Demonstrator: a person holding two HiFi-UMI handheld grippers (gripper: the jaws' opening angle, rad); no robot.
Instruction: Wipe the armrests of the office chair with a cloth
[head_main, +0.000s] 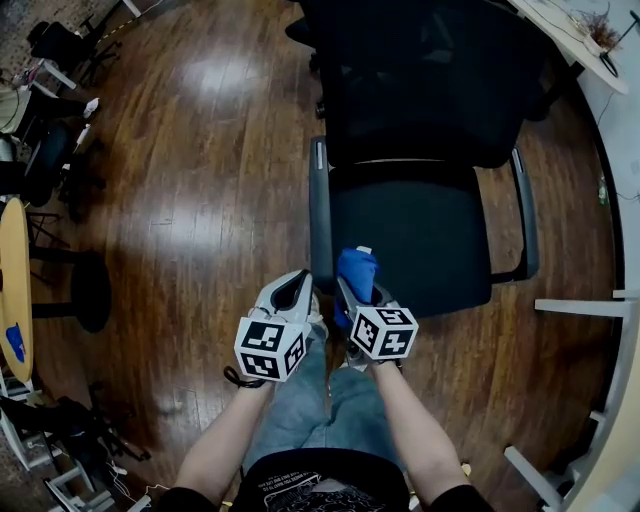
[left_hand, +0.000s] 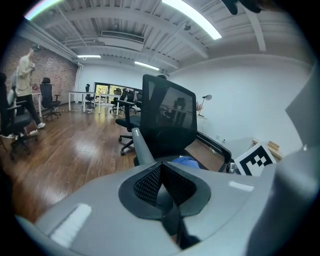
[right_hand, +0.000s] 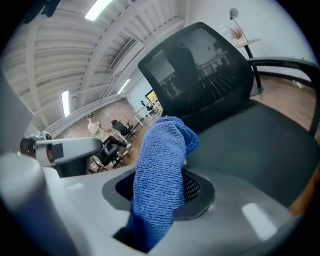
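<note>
Blue cloth (right_hand: 162, 180) stood bunched upright in my right gripper (head_main: 358, 290), above black office chair's (head_main: 420, 215) seat front; grey armrests (head_main: 320, 215) flanked it.

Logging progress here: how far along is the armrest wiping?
Done: the right claw is shut on the cloth. In hand: it hangs over the seat front, beside the near armrest. Remaining: neither that nor the far armrest shows cloth contact; the left claw is shut, empty.
</note>
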